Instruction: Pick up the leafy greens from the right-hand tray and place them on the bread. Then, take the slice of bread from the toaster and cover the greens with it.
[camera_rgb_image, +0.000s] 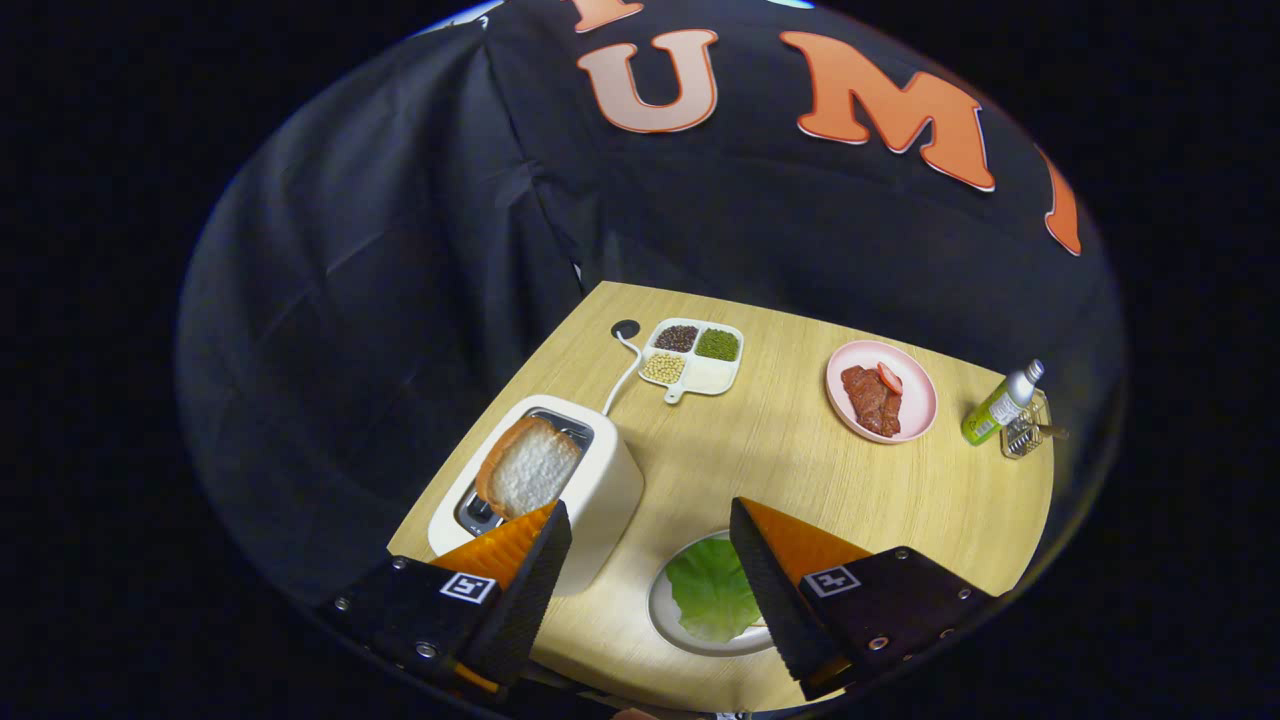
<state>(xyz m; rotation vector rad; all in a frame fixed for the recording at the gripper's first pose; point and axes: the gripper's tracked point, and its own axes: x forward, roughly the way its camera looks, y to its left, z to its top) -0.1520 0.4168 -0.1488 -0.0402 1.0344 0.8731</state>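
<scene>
My gripper (650, 515) hangs open high above the wooden table (800, 480), nothing between its fingers. Below and between the fingers sits a white plate (668, 620) with a green leaf (712, 588) lying on top; whatever is under the leaf is hidden. To the left stands a white toaster (600, 480) with a slice of bread (528, 466) sticking up out of its slot, just beyond my left fingertip (545, 530).
A pink plate (920, 405) with red meat and a tomato slice sits at the right. A white divided dish (710, 378) of beans is at the back. A green bottle (1000, 403) and a small wire rack (1025, 435) stand near the right edge. The toaster's cord (625, 365) runs back.
</scene>
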